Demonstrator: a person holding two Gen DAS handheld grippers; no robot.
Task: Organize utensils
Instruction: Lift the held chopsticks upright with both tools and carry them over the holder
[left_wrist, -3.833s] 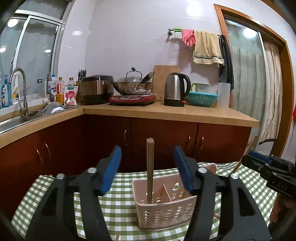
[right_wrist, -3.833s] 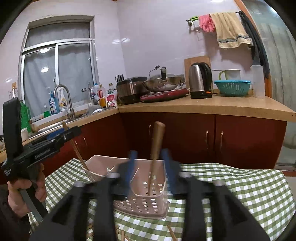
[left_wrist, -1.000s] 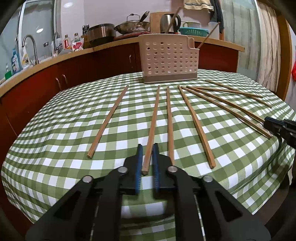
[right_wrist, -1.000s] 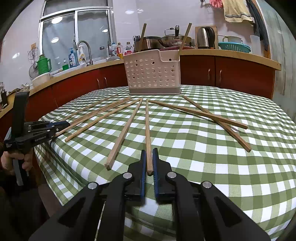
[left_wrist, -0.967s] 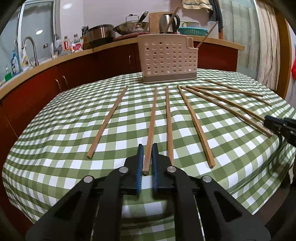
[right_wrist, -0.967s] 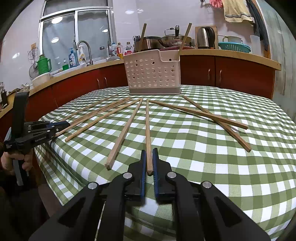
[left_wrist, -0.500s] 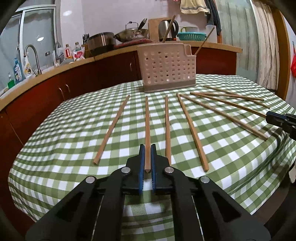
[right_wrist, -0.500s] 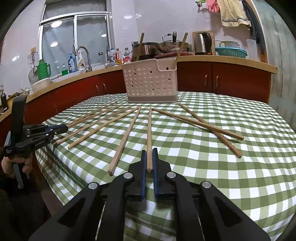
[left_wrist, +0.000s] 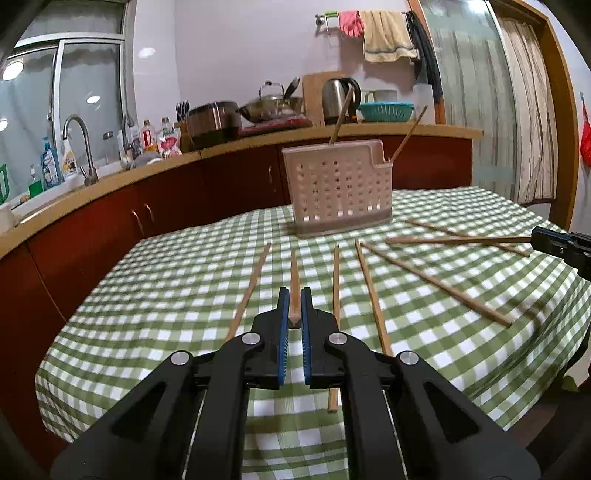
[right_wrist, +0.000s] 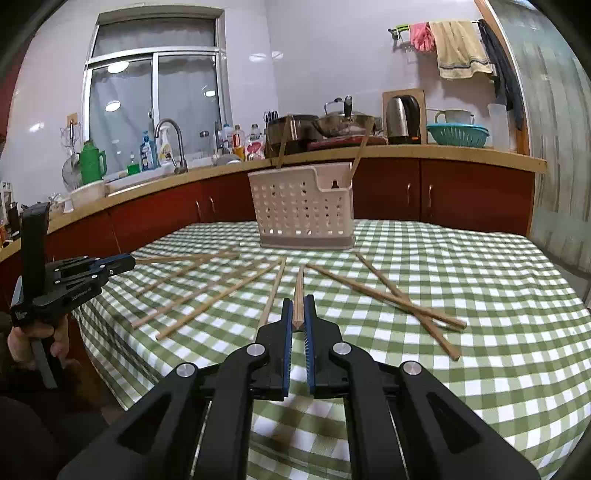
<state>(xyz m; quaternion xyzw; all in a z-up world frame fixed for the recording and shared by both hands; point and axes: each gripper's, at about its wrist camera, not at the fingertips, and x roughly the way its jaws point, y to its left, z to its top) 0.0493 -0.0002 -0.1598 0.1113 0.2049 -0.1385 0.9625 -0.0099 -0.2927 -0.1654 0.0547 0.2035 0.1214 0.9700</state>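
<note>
Green-and-white checked cloth (left_wrist: 177, 280) covers the table you work over, with loose wooden chopsticks (left_wrist: 373, 295) fanned across it in front of the pale perforated utensil basket (left_wrist: 338, 188), which already holds two sticks upright. Your left gripper (left_wrist: 294, 306) is clamped on the near end of one chopstick (left_wrist: 294, 280), and your right gripper (right_wrist: 298, 312) pinches another chopstick (right_wrist: 299, 291) the same way. Behind runs a wooden counter (right_wrist: 443, 153) over red cabinets, with sink, kettle and window

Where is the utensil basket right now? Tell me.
The utensil basket stands upright at the far side of the checkered table, centre of both wrist views, just beyond the loose chopsticks and before the red cabinets.
</note>
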